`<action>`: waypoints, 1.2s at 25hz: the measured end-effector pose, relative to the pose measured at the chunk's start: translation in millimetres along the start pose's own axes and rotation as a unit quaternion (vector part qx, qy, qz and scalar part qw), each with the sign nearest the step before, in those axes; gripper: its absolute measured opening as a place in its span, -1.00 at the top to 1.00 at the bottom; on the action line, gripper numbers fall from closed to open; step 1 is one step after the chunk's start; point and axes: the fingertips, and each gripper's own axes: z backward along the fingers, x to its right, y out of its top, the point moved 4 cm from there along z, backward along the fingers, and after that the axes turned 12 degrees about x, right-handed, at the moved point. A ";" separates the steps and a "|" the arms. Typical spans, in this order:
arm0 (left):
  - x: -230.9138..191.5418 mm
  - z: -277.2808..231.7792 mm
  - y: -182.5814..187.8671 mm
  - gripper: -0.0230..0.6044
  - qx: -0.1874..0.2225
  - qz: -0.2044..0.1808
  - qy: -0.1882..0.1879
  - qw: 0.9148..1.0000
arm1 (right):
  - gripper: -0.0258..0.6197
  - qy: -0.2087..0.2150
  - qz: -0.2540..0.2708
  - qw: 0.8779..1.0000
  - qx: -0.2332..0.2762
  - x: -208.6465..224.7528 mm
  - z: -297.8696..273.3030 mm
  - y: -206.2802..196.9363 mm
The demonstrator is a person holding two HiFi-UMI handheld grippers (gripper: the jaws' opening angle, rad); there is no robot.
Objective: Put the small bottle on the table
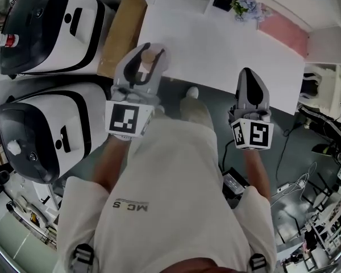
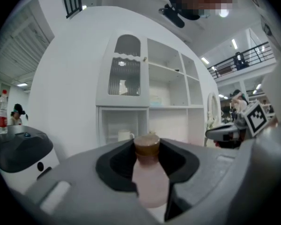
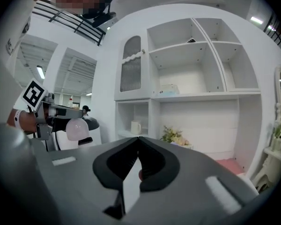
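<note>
At the far left we see two large white-and-black machines (image 1: 48, 78) standing one behind the other, and a red-capped bottle (image 1: 4, 40) sits on the farther one. Next to them a wooden panel (image 1: 124, 30) runs along the left edge of the white tabletop (image 1: 216, 44).

The left claw (image 1: 150, 54) reaches over the near edge of the tabletop, close to its near-left corner. In the left gripper view we find this claw (image 2: 148, 159) pinching the small bottle (image 2: 150, 179), with one jaw on each side of its pale body. The bottle stands upright, and its brown cap (image 2: 146, 146) rises just above the jaws. From the head view we see the same small bottle (image 1: 149, 56) between the jaw tips, but we cannot tell whether its base meets the tabletop. Beyond it stands a white cabinet (image 2: 145, 93) with a white jug (image 2: 125, 136) on a low shelf.

Further right, the right claw (image 1: 247, 73) points across the near edge of the tabletop, well apart from the left one. In the right gripper view we see its jaws pressed together at the tips (image 3: 138, 142) with nothing between them. At that view's left edge the small bottle (image 3: 77, 128) shows in the other claw.

At the far edge of the tabletop we see flowers (image 1: 247, 4). A pink strip (image 1: 284, 30) lies towards the far-right corner.
</note>
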 end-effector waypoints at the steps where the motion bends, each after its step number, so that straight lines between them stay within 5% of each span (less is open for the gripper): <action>1: 3.2 -6.6 -0.1 0.51 0.000 -0.002 0.006 1.000 | 0.93 0.005 -0.001 1.000 0.001 9.1 -3.7 -0.6; 12: 19.0 -59.1 -19.2 0.51 -0.018 -0.014 0.029 0.999 | 0.93 0.048 -0.023 0.999 -0.013 52.4 -45.3 -27.2; 30: 23.6 -137.7 -109.9 0.51 -0.040 0.011 -0.045 0.998 | 0.94 0.038 -0.009 0.999 -0.035 61.9 -78.2 -90.9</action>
